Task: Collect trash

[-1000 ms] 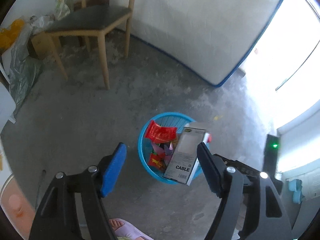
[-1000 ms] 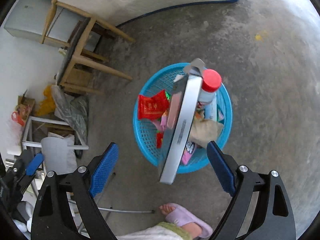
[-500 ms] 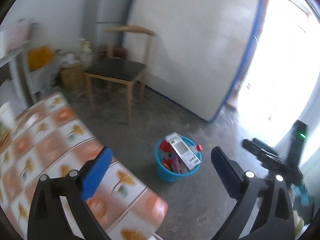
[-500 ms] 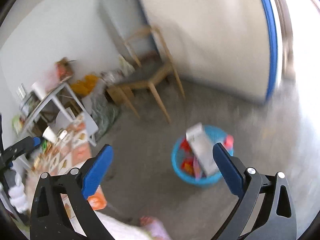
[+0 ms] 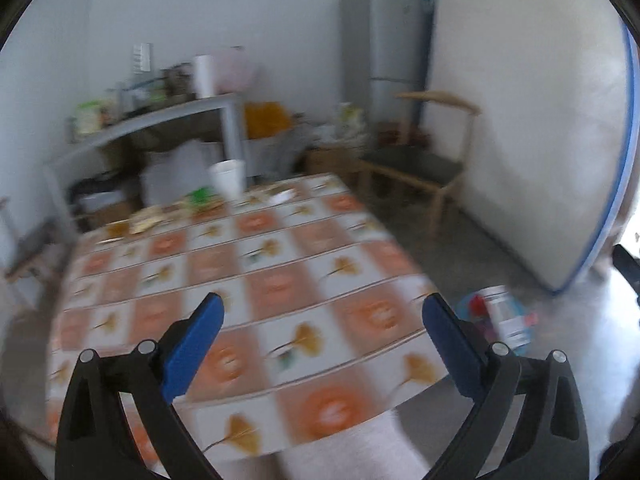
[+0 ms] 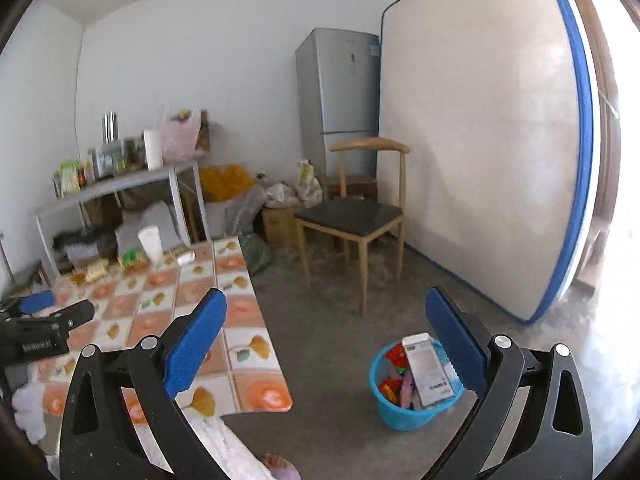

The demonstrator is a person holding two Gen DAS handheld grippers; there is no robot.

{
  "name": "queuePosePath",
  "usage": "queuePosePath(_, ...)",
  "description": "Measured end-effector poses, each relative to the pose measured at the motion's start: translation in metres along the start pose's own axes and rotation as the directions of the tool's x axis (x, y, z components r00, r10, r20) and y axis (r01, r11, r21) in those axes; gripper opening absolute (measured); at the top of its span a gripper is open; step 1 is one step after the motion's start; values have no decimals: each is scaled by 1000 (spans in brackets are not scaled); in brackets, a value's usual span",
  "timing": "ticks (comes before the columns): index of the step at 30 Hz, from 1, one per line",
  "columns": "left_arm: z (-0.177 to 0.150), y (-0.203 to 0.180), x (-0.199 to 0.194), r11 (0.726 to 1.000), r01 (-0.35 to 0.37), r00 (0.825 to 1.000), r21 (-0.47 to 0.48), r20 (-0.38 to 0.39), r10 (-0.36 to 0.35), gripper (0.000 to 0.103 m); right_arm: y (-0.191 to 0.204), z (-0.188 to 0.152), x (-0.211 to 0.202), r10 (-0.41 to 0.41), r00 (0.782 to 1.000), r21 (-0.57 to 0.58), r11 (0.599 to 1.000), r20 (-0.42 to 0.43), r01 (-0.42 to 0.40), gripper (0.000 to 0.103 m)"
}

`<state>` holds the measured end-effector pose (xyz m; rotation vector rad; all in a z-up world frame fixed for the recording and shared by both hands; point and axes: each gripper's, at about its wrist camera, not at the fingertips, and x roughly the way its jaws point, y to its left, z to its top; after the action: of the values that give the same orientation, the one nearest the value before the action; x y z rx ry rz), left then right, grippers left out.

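Both grippers have swung up and away from the blue bin, and now they face across the room to the worktop with its tiled orange-and-white cloth. Starting at the left: the left gripper hangs over the near part of the worktop, jaws spread as wide as they go and nothing between them. You can see it from the other camera too, low at the left edge, out over the cloth. Its own view is smeared, so the small stuff is hard to read.

Moving along, the trash that's left sits in a loose row at the far end of the worktop: flat yellowish wrappers, a green packet, a tall white cup standing upright, and a small white scrap just beside it. All of that lies ahead and well apart from both sets of jaws, with bare cloth between.

Further right, the right gripper is off the worktop's corner, over the floor, jaws also fully apart and empty. The blue bin sits on the floor below and to its right, stuffed with wrappers, with the white cable box standing up out of it.

So here's my read: the left gripper is the nearer one, already over the cloth, with a straight run forward to the row. The wrappers lie flat and stretched roughly across that line, so the jaws would need to come down over them.
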<state>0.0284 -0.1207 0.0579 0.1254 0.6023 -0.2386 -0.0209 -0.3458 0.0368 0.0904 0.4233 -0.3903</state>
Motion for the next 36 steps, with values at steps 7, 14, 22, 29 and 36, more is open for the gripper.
queuePosePath(7,-40,10,10,998,22,983,-55,-181,-31,97,35,-32,21,-39,973,-76,997,-226,23,96)
queuePosePath(14,-56,19,24,998,-23,969,-60,-248,7,97,44,-55,20,-81,936,-99,994,-342,50,96)
queuePosePath(22,-60,29,28,997,-58,969,-57,-245,42,97,34,-59,25,-112,927,-79,993,-359,89,96)
queuePosePath(29,-60,31,29,997,-65,969,-51,-240,50,97,33,-62,31,-119,922,-72,992,-368,99,96)
queuePosePath(36,-60,31,30,997,-63,969,-46,-242,50,97,33,-62,31,-118,922,-71,993,-368,98,96)
